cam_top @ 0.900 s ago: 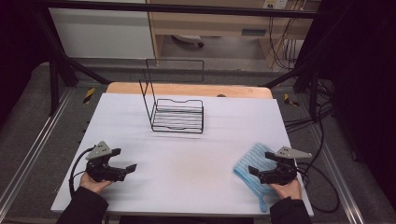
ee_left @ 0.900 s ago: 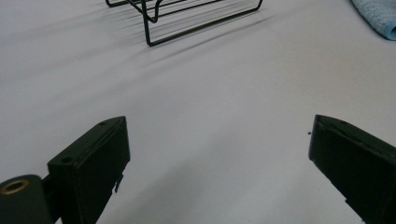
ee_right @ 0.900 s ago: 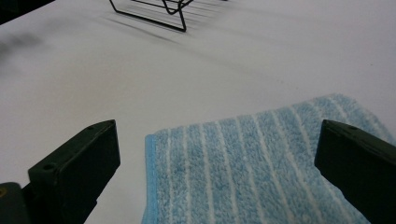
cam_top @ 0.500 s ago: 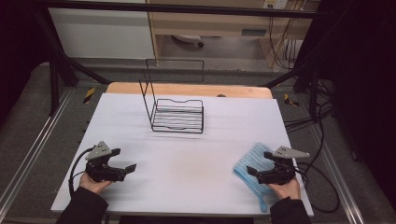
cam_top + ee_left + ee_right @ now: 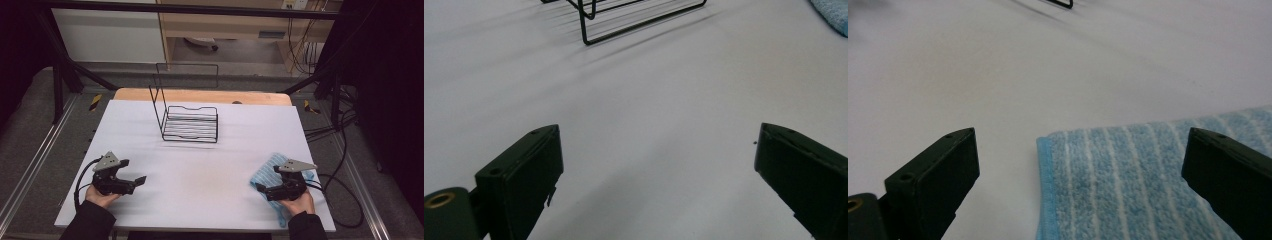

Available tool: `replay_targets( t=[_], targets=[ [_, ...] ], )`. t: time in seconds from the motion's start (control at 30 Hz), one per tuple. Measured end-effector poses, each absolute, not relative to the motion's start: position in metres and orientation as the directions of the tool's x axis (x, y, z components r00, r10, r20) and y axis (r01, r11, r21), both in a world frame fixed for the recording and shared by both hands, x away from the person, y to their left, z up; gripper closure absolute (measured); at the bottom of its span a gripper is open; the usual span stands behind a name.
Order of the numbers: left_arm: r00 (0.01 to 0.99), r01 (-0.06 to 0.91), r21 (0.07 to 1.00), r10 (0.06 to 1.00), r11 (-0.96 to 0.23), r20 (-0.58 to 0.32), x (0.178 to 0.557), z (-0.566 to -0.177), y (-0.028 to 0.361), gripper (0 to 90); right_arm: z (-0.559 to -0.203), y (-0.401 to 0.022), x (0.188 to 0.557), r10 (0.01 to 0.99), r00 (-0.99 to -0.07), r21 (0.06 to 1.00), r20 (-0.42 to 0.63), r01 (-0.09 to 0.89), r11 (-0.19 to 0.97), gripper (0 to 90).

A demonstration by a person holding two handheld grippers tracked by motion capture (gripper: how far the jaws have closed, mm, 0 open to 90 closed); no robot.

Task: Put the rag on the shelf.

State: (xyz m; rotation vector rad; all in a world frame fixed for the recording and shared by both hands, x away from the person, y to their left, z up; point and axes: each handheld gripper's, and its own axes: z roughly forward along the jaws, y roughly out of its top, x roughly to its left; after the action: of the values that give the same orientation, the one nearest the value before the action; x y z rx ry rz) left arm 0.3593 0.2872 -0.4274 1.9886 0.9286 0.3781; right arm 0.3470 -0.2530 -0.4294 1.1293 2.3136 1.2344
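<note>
The work in hand appears to be handling the blue striped towel (image 5: 270, 172), and it looks barely begun. The towel lies flat and folded on the white table (image 5: 200, 165), directly under and ahead of the right gripper (image 5: 261, 187). In the right gripper view the towel (image 5: 1128, 185) has its near corner and left hem lying between the two black jaws, which stand wide apart with nothing pinched; the cloth is below them, and whether the pads touch it cannot be told. No edge is lifted and no fold is disturbed, so the pick-up itself is judged not yet done.

The left gripper (image 5: 139, 180) sits well away from the towel, across the table from the right one, held low over bare white surface. Its jaws also stand fully apart and empty, as the left gripper view shows, with only tabletop between them. Ahead of it, farther off, stands the black wire rack (image 5: 190, 122), whose lower bars (image 5: 624, 20) show at the top of that view, and a corner of the towel (image 5: 831, 12) lies off to its upper right.

What remains, as a judgement: closing the right jaws on the towel's edge, lifting it, and likely carrying it toward the rack, which is empty now.
</note>
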Motion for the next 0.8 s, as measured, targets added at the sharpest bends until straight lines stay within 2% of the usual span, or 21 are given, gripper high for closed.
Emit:
replay_targets(
  t=[0.27,0.37,0.4,0.43,0.6,0.7,0.8],
  targets=[
    [0.672,0.468,0.819,0.736,-0.331,-0.086,0.36,-0.428,0.287,5.5,-0.436,-0.24,0.347,0.753,-0.654,0.773,0.078,0.516,0.369,11.3],
    [0.671,0.469,0.818,0.736,-0.332,-0.086,0.36,-0.428,0.288,5.5,-0.439,-0.237,0.347,0.761,-0.645,0.765,0.064,0.522,0.378,20.2],
    [0.671,0.469,0.818,0.737,-0.333,-0.085,0.36,-0.429,0.288,5.5,-0.439,-0.237,0.347,0.761,-0.645,0.765,0.064,0.522,0.378,20.2],
    [0.671,0.469,0.818,0.737,-0.332,-0.086,0.36,-0.429,0.287,5.6,-0.44,-0.236,0.346,0.76,-0.647,0.767,0.06,0.517,0.379,26.9],
    [0.674,0.469,0.814,0.734,-0.342,-0.079,0.36,-0.429,0.286,5.7,-0.443,-0.234,0.345,0.753,-0.657,0.751,0.03,0.512,0.416,42.1],
    [0.675,0.468,0.813,0.734,-0.345,-0.077,0.36,-0.429,0.286,5.7,-0.443,-0.235,0.345,0.749,-0.662,0.747,0.026,0.511,0.426,49.9],
    [0.675,0.47,0.813,0.734,-0.345,-0.078,0.36,-0.429,0.287,5.7,-0.444,-0.233,0.345,0.745,-0.667,0.735,0.021,0.515,0.441,52.5]
  ],
)
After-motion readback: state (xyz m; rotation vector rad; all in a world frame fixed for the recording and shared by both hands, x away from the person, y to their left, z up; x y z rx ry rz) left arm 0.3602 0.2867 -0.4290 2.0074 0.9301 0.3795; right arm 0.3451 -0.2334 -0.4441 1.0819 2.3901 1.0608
